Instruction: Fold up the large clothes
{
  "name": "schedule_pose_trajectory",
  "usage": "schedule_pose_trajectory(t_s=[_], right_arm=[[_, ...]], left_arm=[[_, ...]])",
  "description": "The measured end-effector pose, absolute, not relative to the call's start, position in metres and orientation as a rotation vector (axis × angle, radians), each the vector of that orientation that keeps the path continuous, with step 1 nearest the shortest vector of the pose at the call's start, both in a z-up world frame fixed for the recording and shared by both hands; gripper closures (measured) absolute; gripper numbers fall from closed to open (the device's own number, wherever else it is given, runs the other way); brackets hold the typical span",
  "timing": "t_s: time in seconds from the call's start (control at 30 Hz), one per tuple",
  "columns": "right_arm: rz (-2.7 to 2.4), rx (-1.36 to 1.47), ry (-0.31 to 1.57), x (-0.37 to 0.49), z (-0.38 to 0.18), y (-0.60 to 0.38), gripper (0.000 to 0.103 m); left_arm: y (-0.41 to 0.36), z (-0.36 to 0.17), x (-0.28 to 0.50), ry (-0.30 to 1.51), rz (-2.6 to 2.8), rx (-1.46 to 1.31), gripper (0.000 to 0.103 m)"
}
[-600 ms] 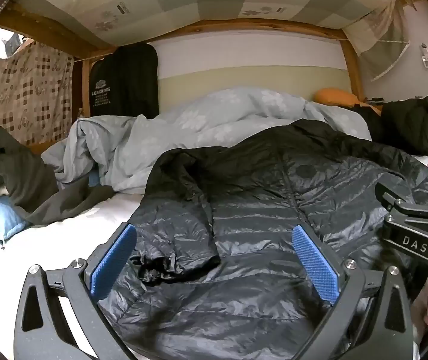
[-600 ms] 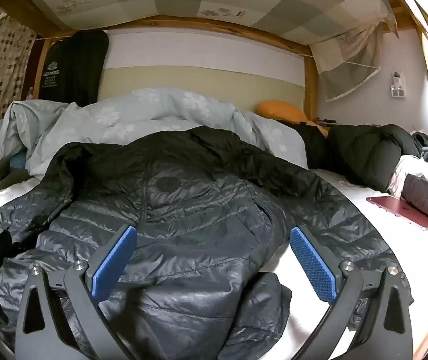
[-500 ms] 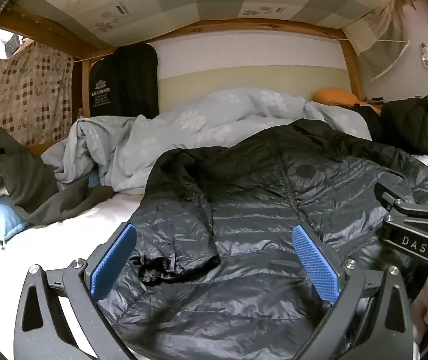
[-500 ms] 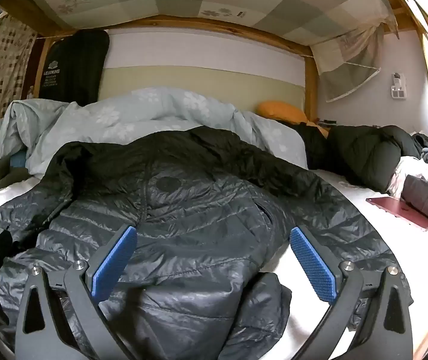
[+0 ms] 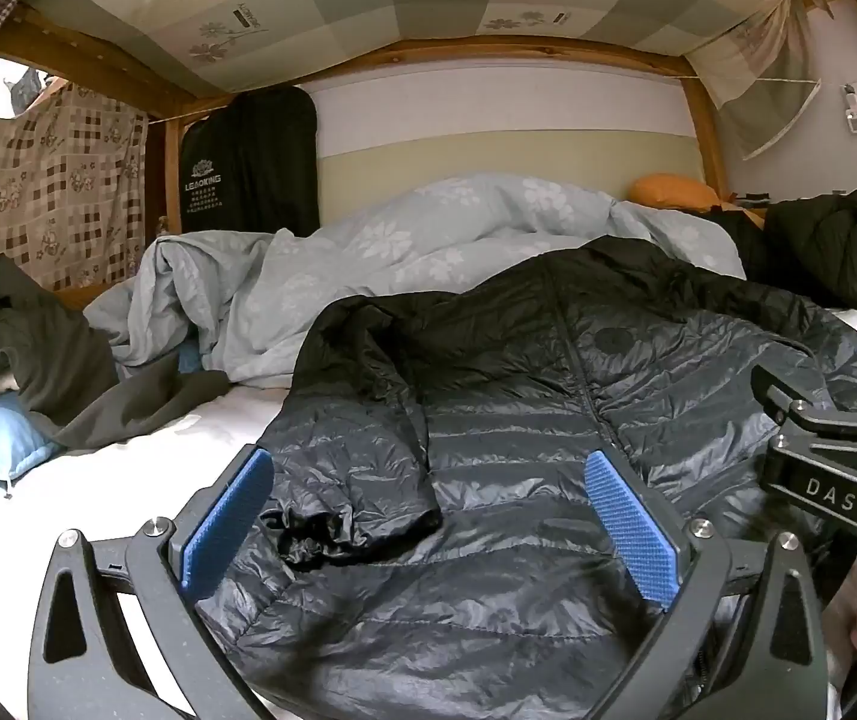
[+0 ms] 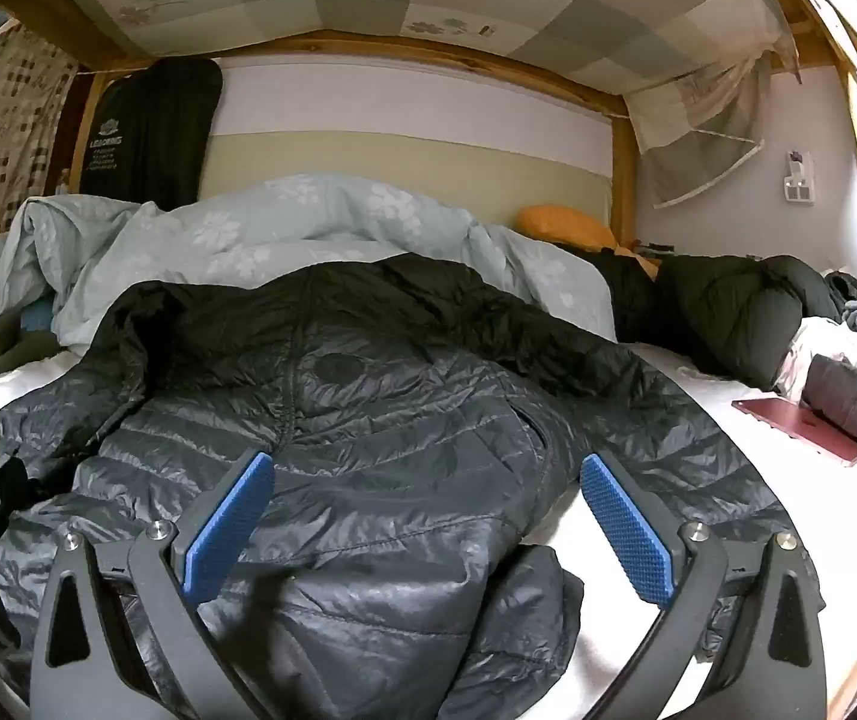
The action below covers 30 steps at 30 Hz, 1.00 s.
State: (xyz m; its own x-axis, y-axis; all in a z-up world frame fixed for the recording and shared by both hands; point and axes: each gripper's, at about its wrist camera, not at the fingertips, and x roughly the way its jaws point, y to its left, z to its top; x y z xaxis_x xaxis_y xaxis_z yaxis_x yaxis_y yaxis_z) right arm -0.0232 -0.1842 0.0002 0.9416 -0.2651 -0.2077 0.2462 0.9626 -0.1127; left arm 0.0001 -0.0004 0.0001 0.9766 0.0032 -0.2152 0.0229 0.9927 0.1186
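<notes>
Jacket: a black quilted jacket [image 5: 518, 450] lies front up on the white sheet [image 5: 128, 468] of a bunk bed, hem toward the cameras, collar end riding up on the pale blue duvet [image 5: 428, 234]; 1 sleeve [image 5: 362, 462] is already laid across the chest, its cuff bunched; the other sleeve [image 6: 548, 600] sits crumpled by the hem on the opposite side.
Left gripper: left gripper [image 5: 428, 534] hangs just above the hem with jaws spread wide, nothing between the blue pads.
Right gripper: right gripper [image 6: 428, 534] likewise released and empty, over the hem near the crumpled sleeve.
Slip risk: the shell looks slick and puffy; a pinch that catches only the top layer could slide off or lift 1 layer and leave the rest behind.
Sleeve risk: the folded sleeve is loose; a quick lift of the hem could fling it back out.
Snag risk: the collar end rests on the duvet; folding toward it may drag the duvet or give a lumpy, crooked fold.
Nearby things: a red book [image 6: 800, 426] lies well apart from the jacket; unlikely to interfere.
</notes>
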Motion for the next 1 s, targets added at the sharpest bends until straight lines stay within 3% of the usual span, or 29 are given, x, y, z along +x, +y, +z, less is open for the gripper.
schedule_pose_trajectory(t_s=[1.0], right_arm=[[-0.254,-0.14,0.214,-0.029,-0.001,-0.172,0.0]], left_arm=[[0.003,0.002,-0.002,0.208,-0.007,0.115,0.0]])
